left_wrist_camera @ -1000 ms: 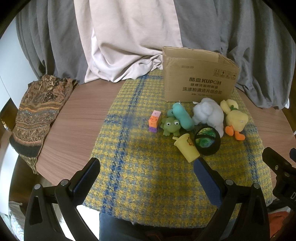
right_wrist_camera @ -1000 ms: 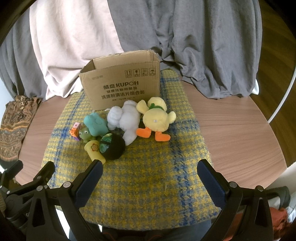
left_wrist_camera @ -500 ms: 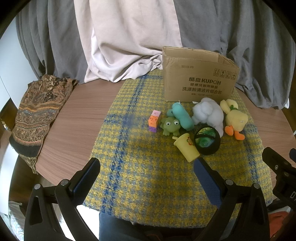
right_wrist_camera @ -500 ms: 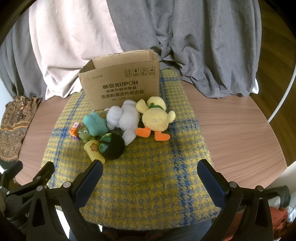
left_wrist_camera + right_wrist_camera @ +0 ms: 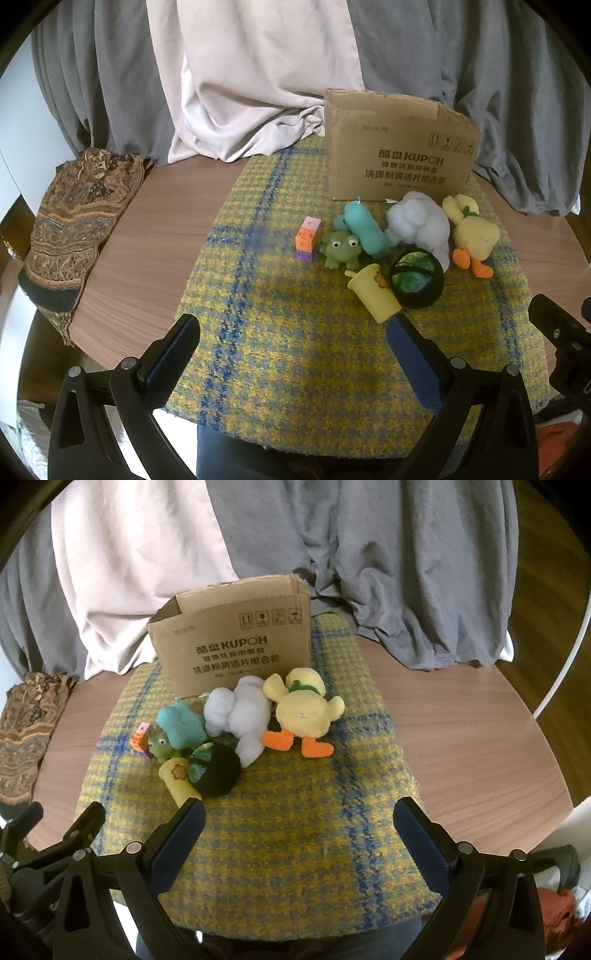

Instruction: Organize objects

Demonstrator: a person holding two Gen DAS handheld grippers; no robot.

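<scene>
An open cardboard box (image 5: pixel 400 151) (image 5: pixel 236 650) stands at the back of a yellow-and-blue plaid mat (image 5: pixel 295 343) (image 5: pixel 295 830). In front of it lies a cluster of toys: a stack of small coloured blocks (image 5: pixel 307 239), a green frog (image 5: pixel 340 253), a teal plush (image 5: pixel 364 229), a white plush (image 5: pixel 419 225) (image 5: pixel 238 710), a yellow duck (image 5: pixel 472 236) (image 5: pixel 301 712), a yellow cup (image 5: pixel 373 291) (image 5: pixel 179 779) and a black round pouch (image 5: pixel 417 282) (image 5: pixel 216 771). My left gripper (image 5: pixel 295 350) and right gripper (image 5: pixel 295 834) hover open over the mat's near edge, both holding nothing.
The mat lies on a round wooden table (image 5: pixel 155 236) (image 5: pixel 472 738). A patterned brown cloth (image 5: pixel 77 221) (image 5: pixel 26 731) hangs over the table's left edge. Grey and pale curtains (image 5: pixel 258 74) hang behind the box. A white pole (image 5: pixel 569 657) stands at the right.
The right gripper view has drifted slightly closer to the toys. The left gripper and the toys have stayed in place.
</scene>
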